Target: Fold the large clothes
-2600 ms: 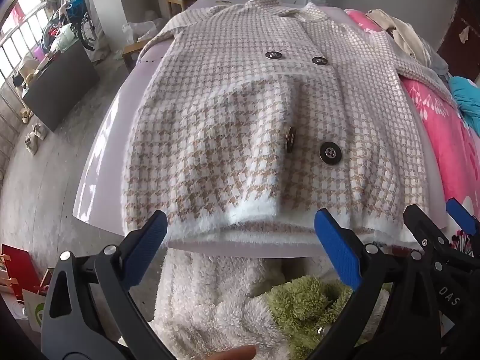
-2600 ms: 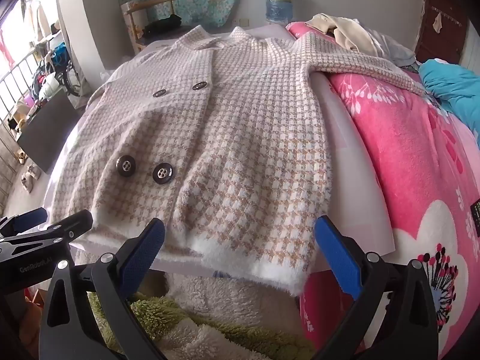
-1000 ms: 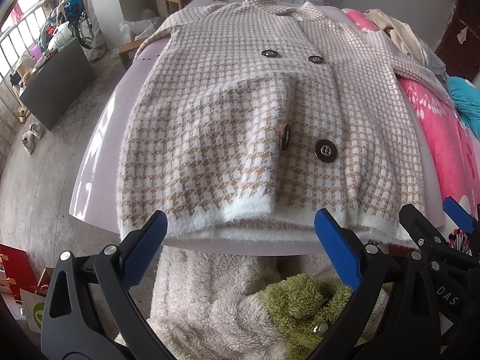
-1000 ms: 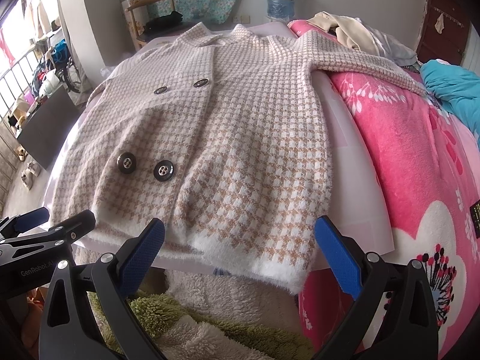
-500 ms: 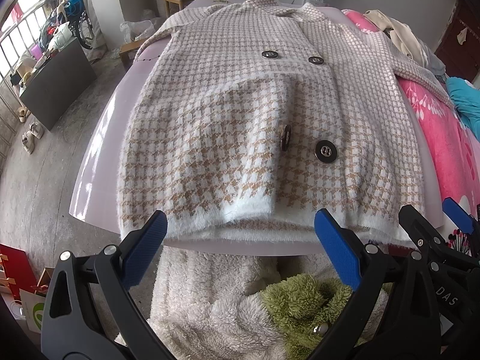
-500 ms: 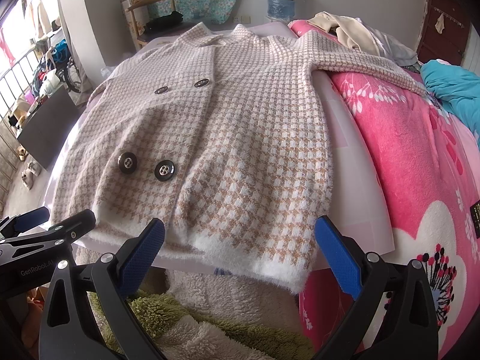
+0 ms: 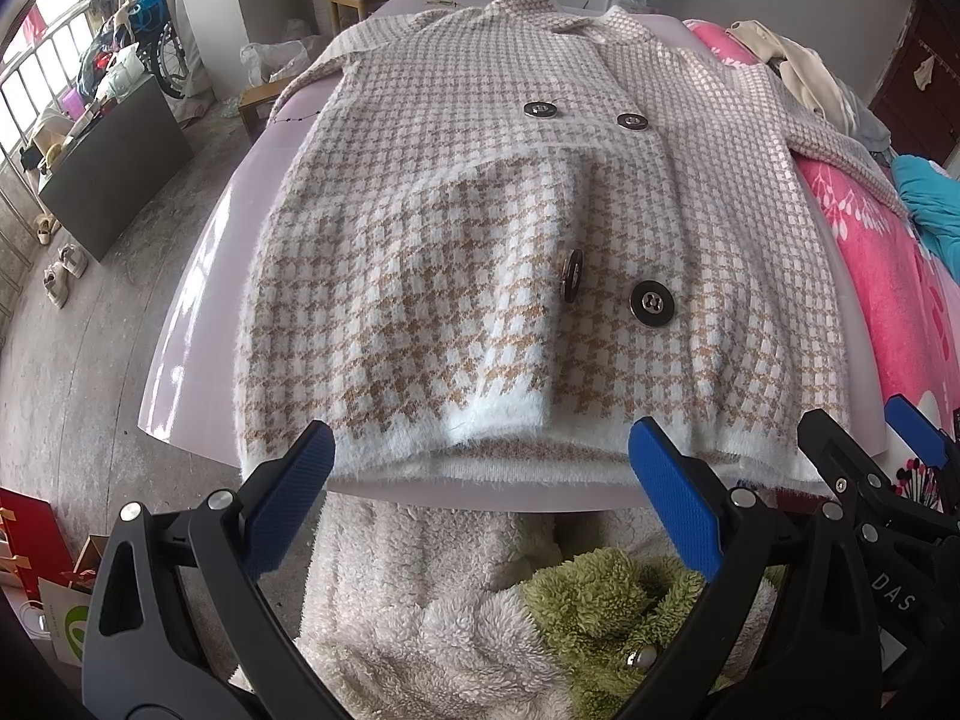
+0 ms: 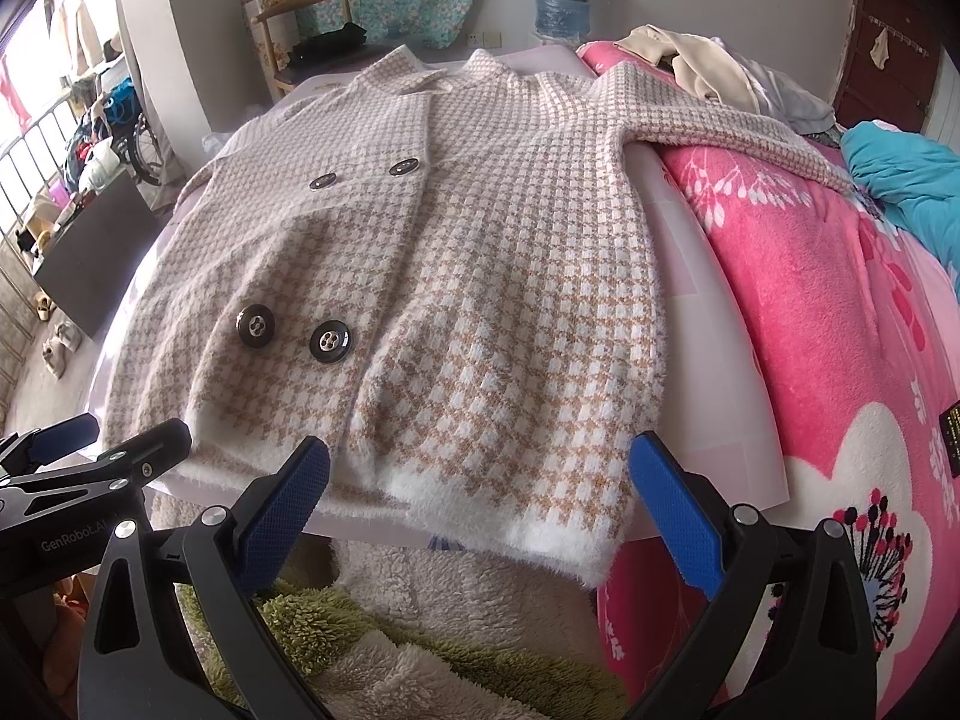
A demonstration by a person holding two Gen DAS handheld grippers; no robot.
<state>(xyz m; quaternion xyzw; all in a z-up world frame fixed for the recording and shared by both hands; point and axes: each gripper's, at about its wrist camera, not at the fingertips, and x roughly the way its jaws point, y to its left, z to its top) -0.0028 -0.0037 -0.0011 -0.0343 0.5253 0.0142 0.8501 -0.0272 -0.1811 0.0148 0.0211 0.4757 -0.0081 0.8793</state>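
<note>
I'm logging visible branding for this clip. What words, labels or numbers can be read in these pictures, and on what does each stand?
"GenRobot.AI": on the left gripper, seen from the right wrist view; its end is cut off.
"DAS": on the right gripper, seen from the left wrist view.
Water bottle label: too blurred to read.
Small dark tag on the pink blanket: too small to read.

A houndstooth coat (image 7: 480,252) lies buttoned and spread flat on a pale board (image 7: 198,312), the left gripper (image 7: 480,492) gaping empty at its hem.
</note>
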